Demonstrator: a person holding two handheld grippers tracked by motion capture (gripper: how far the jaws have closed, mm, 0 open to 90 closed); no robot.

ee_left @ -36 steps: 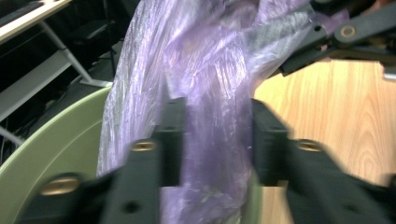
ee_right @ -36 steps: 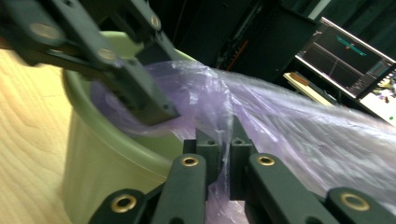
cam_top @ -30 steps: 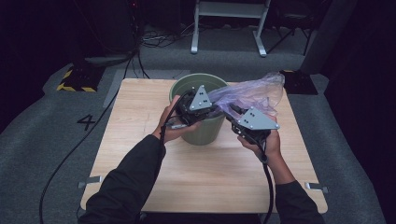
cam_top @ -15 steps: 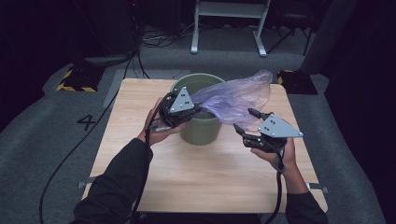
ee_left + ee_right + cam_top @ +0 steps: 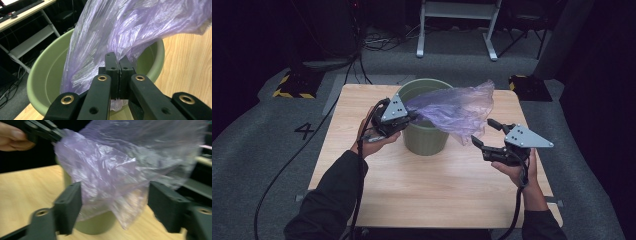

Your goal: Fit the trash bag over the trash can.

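Note:
A thin purple plastic bag [image 5: 457, 110] hangs over a green bin [image 5: 424, 137] on the wooden table [image 5: 412, 185]. My left gripper [image 5: 412, 116] sits at the bin's left rim, shut on one edge of the bag. In the left gripper view the jaws [image 5: 119, 60] pinch the film [image 5: 125, 27] above the bin's rim [image 5: 40, 75]. My right gripper [image 5: 482, 131] is right of the bin, open, its jaws having just been opening. In the right gripper view the bag [image 5: 112, 170] hangs loose between its wide jaws [image 5: 116, 202], untouched by the pads.
The bin stands toward the table's far edge. The wood in front of it is bare. On the floor behind are a white metal stand [image 5: 457, 25], a yellow-and-black striped block [image 5: 292, 85], a black box [image 5: 529, 87] and cables.
The hands have drawn apart. My left gripper moved left with the bag, which now stretches across the bin. My right gripper moved right, away from the bin, and its jaws stand wider.

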